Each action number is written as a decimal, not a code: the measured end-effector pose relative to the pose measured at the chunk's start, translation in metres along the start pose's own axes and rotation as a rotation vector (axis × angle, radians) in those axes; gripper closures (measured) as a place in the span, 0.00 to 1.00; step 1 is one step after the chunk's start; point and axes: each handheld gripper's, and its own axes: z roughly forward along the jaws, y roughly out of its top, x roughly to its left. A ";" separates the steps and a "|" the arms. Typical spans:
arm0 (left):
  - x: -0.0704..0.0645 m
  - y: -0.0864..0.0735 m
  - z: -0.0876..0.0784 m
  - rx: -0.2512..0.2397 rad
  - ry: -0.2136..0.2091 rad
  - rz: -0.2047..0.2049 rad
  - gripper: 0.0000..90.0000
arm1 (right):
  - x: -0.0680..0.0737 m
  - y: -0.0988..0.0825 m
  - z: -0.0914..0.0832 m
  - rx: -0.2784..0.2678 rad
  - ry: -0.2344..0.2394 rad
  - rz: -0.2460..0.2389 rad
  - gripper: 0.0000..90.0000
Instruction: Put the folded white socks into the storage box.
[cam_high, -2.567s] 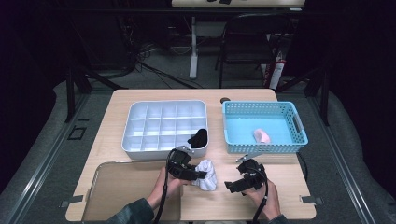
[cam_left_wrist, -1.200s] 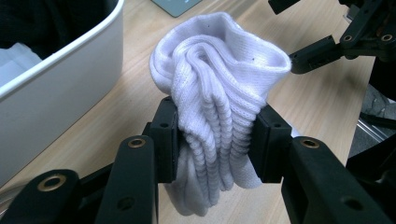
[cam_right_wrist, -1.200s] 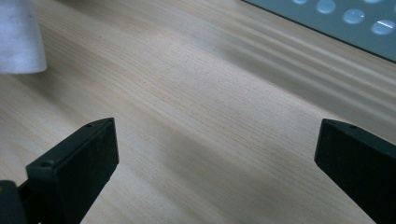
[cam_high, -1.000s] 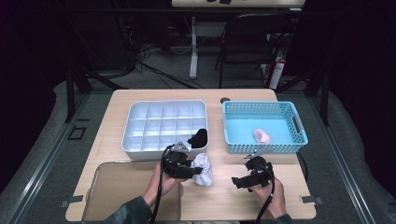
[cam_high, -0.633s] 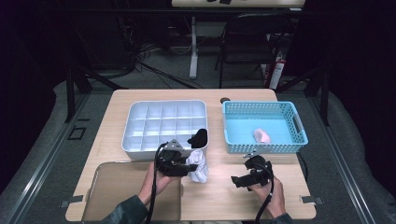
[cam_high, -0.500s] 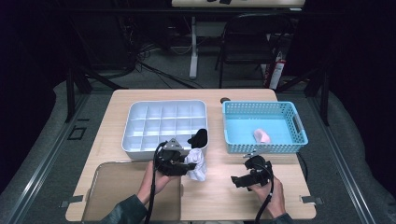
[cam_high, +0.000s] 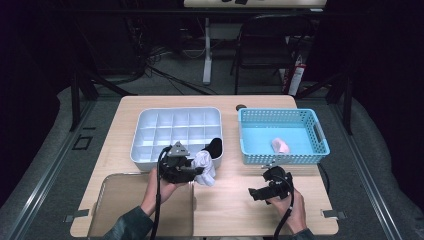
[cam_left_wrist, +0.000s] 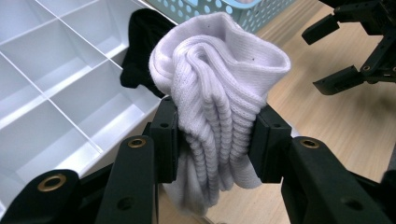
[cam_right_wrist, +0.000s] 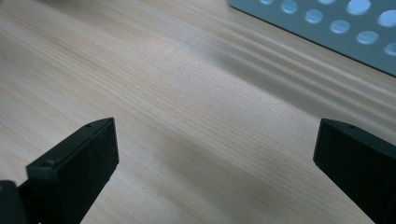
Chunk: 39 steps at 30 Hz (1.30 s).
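left gripper (cam_left_wrist: 215, 140) clamps white sock (cam_left_wrist: 219, 93) (bunched), by tray (cam_high: 175, 131) | right gripper (cam_right_wrist: 215, 154) wide, over table (cam_right_wrist: 187, 93)

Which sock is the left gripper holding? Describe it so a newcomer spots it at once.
Start at the white divided tray on the wooden table. At its near right corner, the left gripper pinches a bunched white ribbed sock. The sock beside it is black and drapes over the tray rim.

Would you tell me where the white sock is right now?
The white sock is clamped in the left gripper, beside the near right corner of the white divided tray, next to a black sock.
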 end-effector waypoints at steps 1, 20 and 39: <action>0.001 0.001 -0.001 0.001 0.003 0.001 0.66 | 0.000 0.000 0.000 0.004 -0.004 -0.003 0.00; 0.016 0.016 -0.011 -0.063 0.080 0.001 0.66 | -0.002 -0.001 -0.001 0.002 -0.011 0.010 0.00; 0.027 0.028 0.004 -0.040 0.386 0.151 0.67 | -0.003 -0.002 0.000 0.012 -0.016 0.018 0.00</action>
